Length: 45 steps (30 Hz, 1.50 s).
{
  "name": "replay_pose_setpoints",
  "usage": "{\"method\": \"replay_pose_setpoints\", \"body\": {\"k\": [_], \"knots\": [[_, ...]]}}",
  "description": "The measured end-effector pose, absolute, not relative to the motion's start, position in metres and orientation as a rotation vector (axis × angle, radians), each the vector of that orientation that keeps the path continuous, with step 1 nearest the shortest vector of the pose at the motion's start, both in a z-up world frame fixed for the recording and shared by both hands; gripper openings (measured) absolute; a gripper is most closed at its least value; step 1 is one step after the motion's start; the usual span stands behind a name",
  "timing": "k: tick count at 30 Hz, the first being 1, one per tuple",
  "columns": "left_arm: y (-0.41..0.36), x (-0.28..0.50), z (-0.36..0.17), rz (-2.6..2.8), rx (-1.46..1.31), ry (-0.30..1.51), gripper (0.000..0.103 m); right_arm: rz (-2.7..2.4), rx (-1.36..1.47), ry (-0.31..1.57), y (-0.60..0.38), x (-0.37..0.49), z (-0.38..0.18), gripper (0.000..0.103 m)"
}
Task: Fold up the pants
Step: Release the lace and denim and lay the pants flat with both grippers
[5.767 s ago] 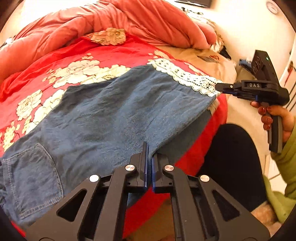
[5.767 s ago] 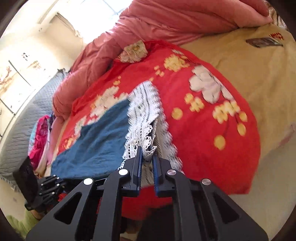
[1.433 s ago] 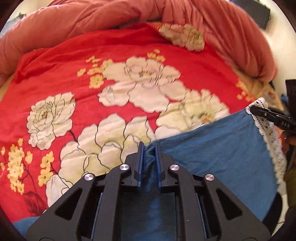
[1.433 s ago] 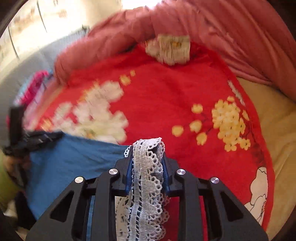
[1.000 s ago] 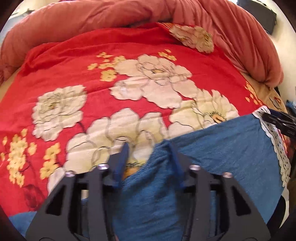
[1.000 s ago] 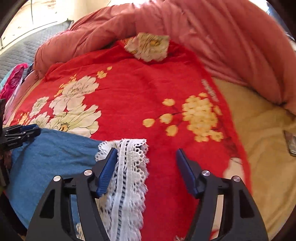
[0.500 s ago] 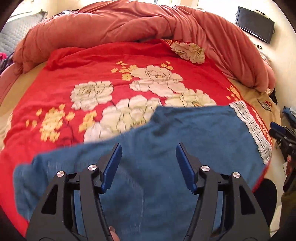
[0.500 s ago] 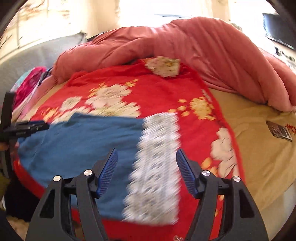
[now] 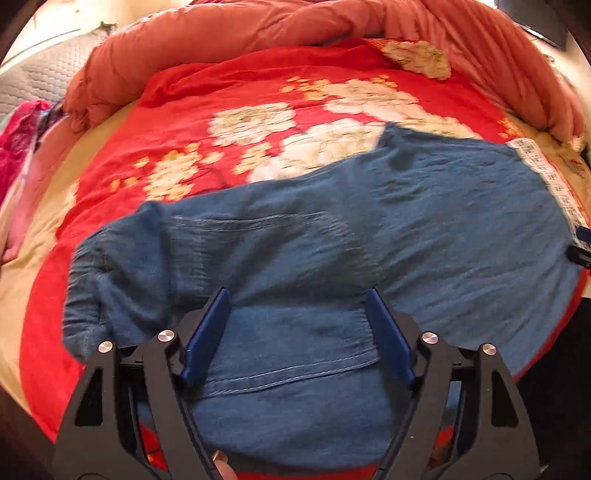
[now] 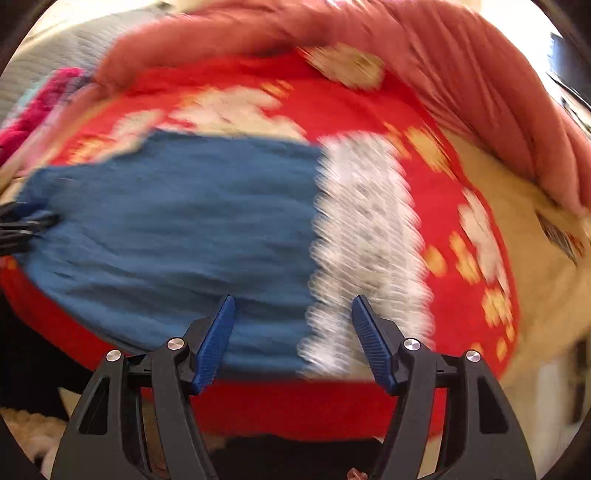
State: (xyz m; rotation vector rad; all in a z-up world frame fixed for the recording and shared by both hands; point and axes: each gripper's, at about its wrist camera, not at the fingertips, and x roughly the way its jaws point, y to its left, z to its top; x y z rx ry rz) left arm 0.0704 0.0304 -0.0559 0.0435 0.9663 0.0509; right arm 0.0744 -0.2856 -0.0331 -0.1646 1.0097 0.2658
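Above the near edge of a bed, the left gripper (image 9: 297, 332) hangs with its blue-padded jaws spread wide, having just been opening; denim lies below and between them, but the pads press on nothing. The pants (image 9: 332, 240), blue denim, lie flat across a red floral blanket (image 9: 221, 92), folded lengthwise, a stitched hem edge running just ahead of the jaws and a bunched waistband end off to the left. A white lace trim (image 9: 546, 173) marks the far right end of the cloth.

In the right wrist view, blurred by motion, the right gripper (image 10: 291, 336) is likewise parted and empty, poised over the seam where denim (image 10: 166, 214) meets the lace trim (image 10: 362, 229). The tip of the other gripper shows at that picture's left edge, at the denim's end.

A bulky pink quilt (image 9: 295, 26) is heaped along the far side of the bed, and a beige sheet (image 10: 517, 229) is exposed to the right of the blanket.
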Motion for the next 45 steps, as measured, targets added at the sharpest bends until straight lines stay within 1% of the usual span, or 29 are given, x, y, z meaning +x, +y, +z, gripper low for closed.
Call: {"method": "replay_pose_setpoints", "body": {"k": [2,5,9,11,13,14,23,32,40,45], "knots": [[0.04,0.07,-0.057,0.035,-0.017,0.968,0.07,0.287,-0.063,1.011,-0.299,0.073,-0.036,0.064],[0.041,0.069,-0.056,0.031,-0.028,0.963,0.07,0.281,-0.068,1.009,-0.297,0.072,-0.035,0.065],[0.04,0.061,-0.046,0.017,-0.068,0.94,0.07,0.311,0.092,0.973,-0.312,0.068,-0.023,0.066],[0.038,0.055,-0.039,0.001,-0.085,0.931,0.074,0.31,0.138,0.942,-0.322,0.061,-0.014,0.066],[0.033,0.05,-0.032,-0.016,-0.088,0.925,0.076,0.299,0.151,0.931,-0.331,0.057,-0.007,0.069],[0.03,0.047,-0.029,-0.026,-0.082,0.918,0.079,0.291,0.153,0.926,-0.335,0.054,-0.004,0.07],[-0.012,0.042,-0.005,-0.15,-0.042,0.885,0.093,0.249,0.187,0.899,-0.358,0.032,0.004,0.07],[-0.071,0.058,0.012,-0.281,0.051,0.874,0.094,0.238,0.238,0.891,-0.373,0.026,-0.002,0.07],[-0.125,0.103,0.022,-0.356,0.163,0.876,0.094,0.261,0.292,0.896,-0.378,0.03,-0.01,0.07],[-0.152,0.137,0.02,-0.396,0.186,0.902,0.094,0.274,0.32,0.898,-0.378,0.035,-0.014,0.07]]}}
